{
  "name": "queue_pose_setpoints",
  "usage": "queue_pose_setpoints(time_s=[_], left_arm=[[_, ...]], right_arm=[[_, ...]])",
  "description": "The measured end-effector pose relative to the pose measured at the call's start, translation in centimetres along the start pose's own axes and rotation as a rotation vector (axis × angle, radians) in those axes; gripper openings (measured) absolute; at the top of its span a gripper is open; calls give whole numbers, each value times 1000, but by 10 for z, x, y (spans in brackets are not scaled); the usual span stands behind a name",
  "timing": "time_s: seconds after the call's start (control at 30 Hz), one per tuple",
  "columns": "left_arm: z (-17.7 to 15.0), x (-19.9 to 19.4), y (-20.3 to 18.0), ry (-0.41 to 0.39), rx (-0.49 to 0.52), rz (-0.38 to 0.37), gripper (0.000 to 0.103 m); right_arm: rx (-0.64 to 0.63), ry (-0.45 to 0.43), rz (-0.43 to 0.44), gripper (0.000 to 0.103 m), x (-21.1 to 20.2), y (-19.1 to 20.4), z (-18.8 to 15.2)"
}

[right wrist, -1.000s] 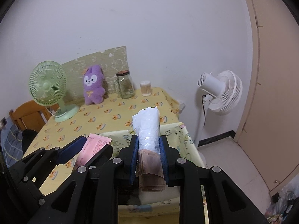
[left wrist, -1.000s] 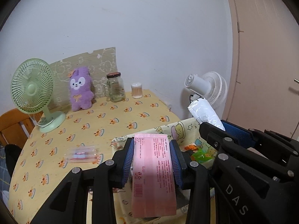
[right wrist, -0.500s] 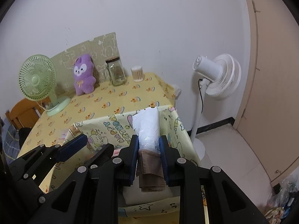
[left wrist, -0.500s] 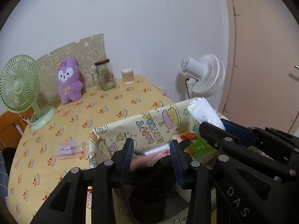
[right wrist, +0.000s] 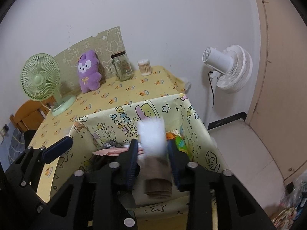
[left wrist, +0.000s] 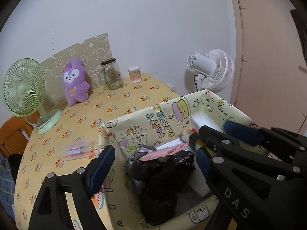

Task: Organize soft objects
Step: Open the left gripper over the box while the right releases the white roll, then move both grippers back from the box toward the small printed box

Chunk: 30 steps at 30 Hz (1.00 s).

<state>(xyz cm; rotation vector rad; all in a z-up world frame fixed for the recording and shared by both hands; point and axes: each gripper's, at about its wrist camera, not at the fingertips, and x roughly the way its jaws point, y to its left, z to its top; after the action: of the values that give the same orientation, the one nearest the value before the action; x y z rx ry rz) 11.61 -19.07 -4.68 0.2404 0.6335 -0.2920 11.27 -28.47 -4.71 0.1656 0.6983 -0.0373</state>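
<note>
A yellow cartoon-printed box stands at the table's near edge, with dark cloth piled inside. My left gripper hangs over it, jaws opening wide with nothing between them. A pink packet lies loose on the dark cloth. My right gripper is over the same box, jaws opening. A white plastic bag with a brown cloth end sits blurred between its pads, which stand slightly apart from it.
A purple plush, a glass jar and a tub of cotton swabs line the far wall. A green desk fan stands left. A clear packet lies beside the box. A white floor fan stands right.
Both grippers sank toward the box. The left one let go of the pink packet, which now lies inside. The right jaws widened around the white bag.
</note>
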Motion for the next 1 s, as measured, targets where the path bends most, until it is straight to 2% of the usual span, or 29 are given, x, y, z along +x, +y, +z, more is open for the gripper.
queue_pose_setpoints(time_s=[0.07,0.13,0.2,0.37,0.63,1.0], left_arm=[[-1,-2,2,-4,0,14,89],[-1,-5,5,-9,-8,-30,92],[-1,-11,6,-17,-8,-48,93],[0,-26,10,-56,-7,-53,97],[-3,-47,20,-95,-31,-40,102],[-10,-73,39,-136,-62,-34,103]], right_arm=[[-8,-17,-59,69,-4,3,0],[-9,-35,-65,87,-8,4,0],[-1,-46,-34,89,-13,6,0],[3,-69,-23,93,-24,12,1],[-5,-101,-38,98,-43,27,-1],[-32,-145,-43,102,-67,50,-5]])
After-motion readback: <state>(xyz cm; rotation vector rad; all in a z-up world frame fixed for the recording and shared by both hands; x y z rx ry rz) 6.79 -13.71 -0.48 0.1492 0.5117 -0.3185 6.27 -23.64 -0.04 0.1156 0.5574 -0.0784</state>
